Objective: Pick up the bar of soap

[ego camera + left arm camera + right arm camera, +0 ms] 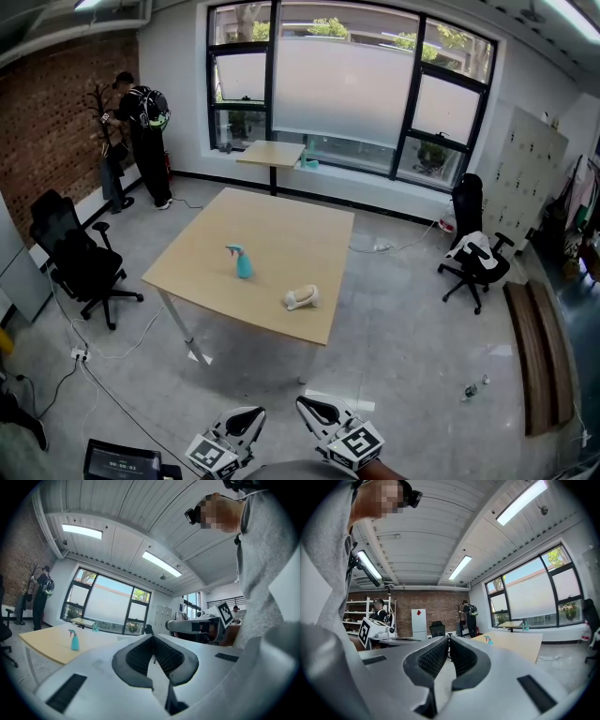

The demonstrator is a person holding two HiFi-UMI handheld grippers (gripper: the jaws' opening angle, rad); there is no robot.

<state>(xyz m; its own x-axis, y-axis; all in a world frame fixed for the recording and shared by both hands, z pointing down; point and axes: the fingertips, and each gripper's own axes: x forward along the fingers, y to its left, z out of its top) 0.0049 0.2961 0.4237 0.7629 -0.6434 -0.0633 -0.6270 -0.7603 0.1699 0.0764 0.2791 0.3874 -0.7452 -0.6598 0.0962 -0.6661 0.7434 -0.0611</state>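
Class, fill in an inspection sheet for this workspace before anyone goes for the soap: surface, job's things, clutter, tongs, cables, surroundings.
Surface: light wooden table, well ahead of the person, holding two things.
Job's things: pale bar of soap near the table's front right edge, untouched.
Clutter: teal spray bottle, upright, left of the soap and apart from it.
Grippers: left tongs and right tongs both shut and empty, held low, far short of the table.
Cables: cable with power strip on the floor left of the table; another cable beyond it.
Surroundings: black office chairs, a person by the brick wall, a small table at the window.
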